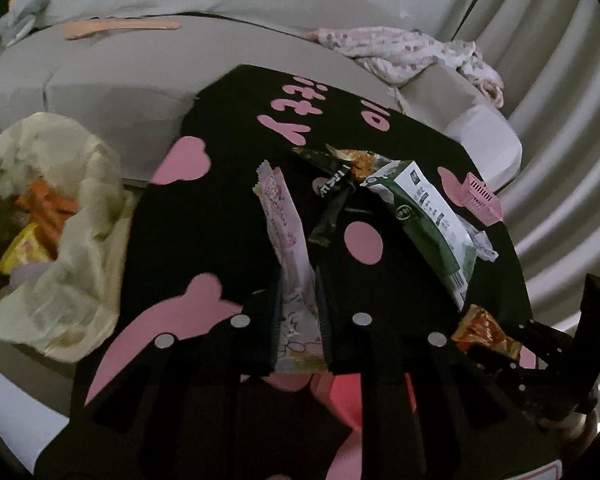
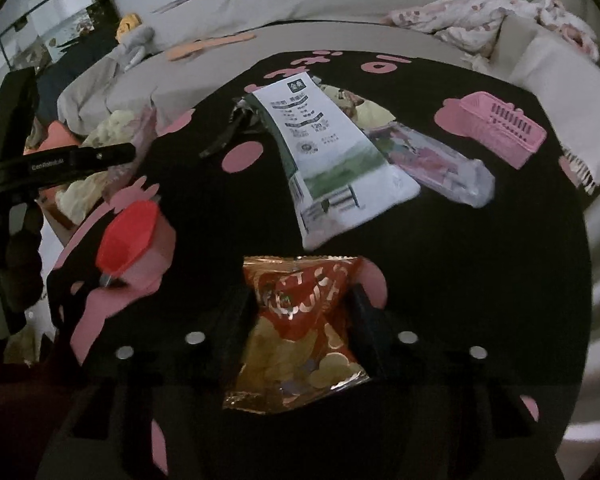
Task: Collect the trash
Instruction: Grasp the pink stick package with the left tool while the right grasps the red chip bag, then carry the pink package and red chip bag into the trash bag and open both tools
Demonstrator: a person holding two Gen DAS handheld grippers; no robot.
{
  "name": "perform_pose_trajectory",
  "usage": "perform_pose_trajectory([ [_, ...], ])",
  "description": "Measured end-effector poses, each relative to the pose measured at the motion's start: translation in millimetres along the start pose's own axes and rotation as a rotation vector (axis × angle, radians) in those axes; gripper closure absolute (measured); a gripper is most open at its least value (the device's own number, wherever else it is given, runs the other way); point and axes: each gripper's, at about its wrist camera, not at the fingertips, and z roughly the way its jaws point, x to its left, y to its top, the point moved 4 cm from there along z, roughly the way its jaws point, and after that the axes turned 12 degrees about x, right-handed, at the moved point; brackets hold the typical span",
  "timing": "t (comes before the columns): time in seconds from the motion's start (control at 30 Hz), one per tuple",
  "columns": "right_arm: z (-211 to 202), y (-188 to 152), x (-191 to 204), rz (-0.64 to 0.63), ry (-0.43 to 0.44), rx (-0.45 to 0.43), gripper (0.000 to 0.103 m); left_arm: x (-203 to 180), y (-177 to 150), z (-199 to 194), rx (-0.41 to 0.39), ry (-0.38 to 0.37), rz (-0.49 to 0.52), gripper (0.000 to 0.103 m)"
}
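Left gripper [image 1: 298,300]: clamped on pink wrapper [image 1: 284,216] over black table [image 1: 228,216]. Right gripper [image 2: 300,312]: jaws pinching orange chip bag [image 2: 300,320]. Risk: slick foil slipping before trash bag [image 1: 60,200].

I read "CenRobotUs" or near it on my left gripper [image 2: 80,158]; "120" on the white-green packet [image 2: 324,152]; other print illegible.
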Motion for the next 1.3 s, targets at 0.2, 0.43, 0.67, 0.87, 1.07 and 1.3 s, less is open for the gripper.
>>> perform_pose_trajectory([
  [0.2,-17.9,-25.6,-6.6,0.008,-0.039,-0.014,0.058,1.6,-9.9,-10.1,-0.02,-0.01,-0.027,0.088],
  [0.43,-54.7,-11.1,3.8,-0.016,0.003,-0.143,0.058,-6.3,-17.0,-39.7,-0.085,0.007,-0.013,0.088],
  [0.67,-94.0,34.9,37.9,-0.103,0.089,-0.281,0.058,-5.0,-18.0,-96.3,-0.21,0.082,0.008,0.088],
  [0.87,-120.2,82.3,80.3,-0.195,0.142,-0.386,0.058,9.5,-22.3,-150.6,-0.33,0.179,0.003,0.088],
  [1.07,-132.4,115.2,124.0,-0.281,0.18,-0.444,0.058,40.8,-27.3,-183.5,-0.386,0.236,-0.056,0.088],
  [1.3,-124.5,137.7,163.4,-0.355,0.2,-0.435,0.058,69.2,-30.4,-187.1,-0.383,0.241,-0.118,0.088],
])
